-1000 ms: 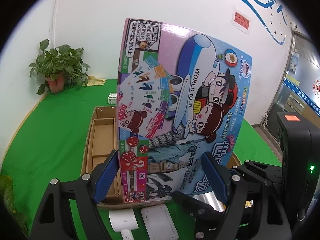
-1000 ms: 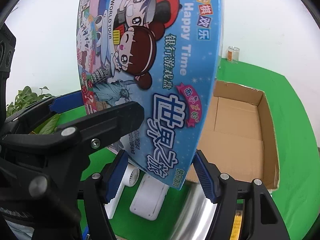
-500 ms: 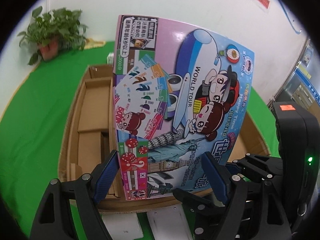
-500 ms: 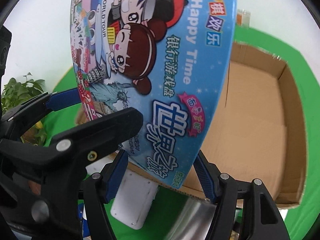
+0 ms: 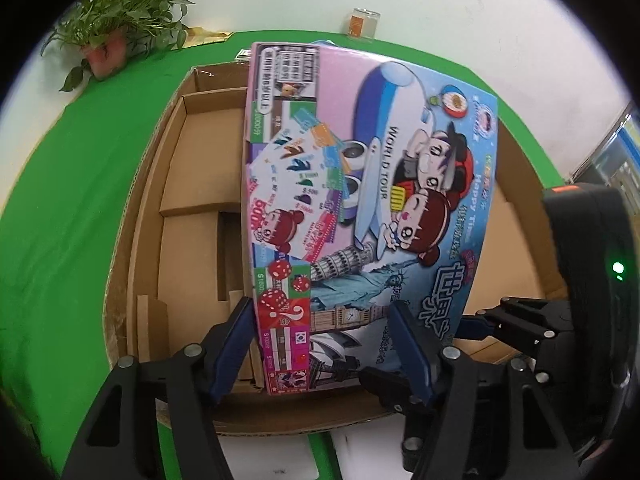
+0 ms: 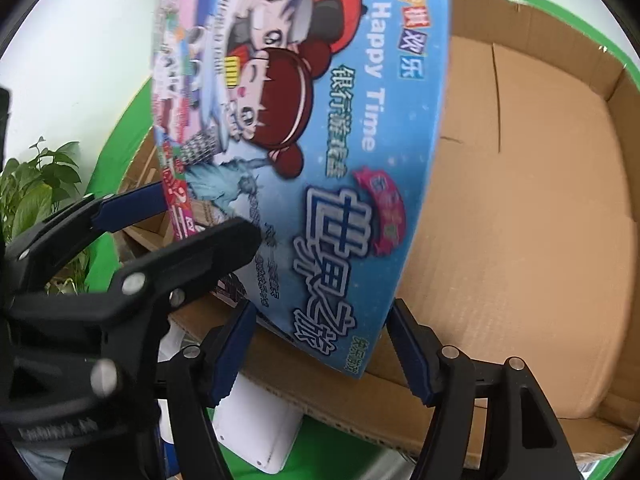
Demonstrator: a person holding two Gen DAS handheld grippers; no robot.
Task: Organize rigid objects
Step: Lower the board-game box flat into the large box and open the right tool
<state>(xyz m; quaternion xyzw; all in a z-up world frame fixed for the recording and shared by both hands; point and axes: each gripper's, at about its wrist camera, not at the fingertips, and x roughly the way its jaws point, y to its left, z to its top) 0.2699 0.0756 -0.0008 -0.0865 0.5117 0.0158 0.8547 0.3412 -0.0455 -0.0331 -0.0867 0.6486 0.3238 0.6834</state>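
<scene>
A colourful flat board game box [image 5: 360,200] [image 6: 320,120] hangs tilted over an open cardboard box [image 5: 136,240] [image 6: 520,200]. My left gripper [image 5: 320,304] is at the game box's lower left corner and its jaws are closing. One blue pad sits against the left edge and the other lies across the printed face. My right gripper [image 6: 322,304] is shut on the game box's lower right corner, a pad on each side. The left gripper [image 6: 208,212] also shows in the right wrist view, straddling the game box's far edge.
The cardboard box has dividers [image 5: 200,208] on its left side and a bare floor on its right. It stands on a green cloth [image 5: 60,200]. A potted plant [image 5: 120,28] and a glass jar [image 5: 362,22] stand by the wall. White flat objects [image 6: 260,432] lie in front.
Both grippers have come down and tipped forward, bringing the game box low over the cardboard box. The left jaws have narrowed onto the game box's edge.
</scene>
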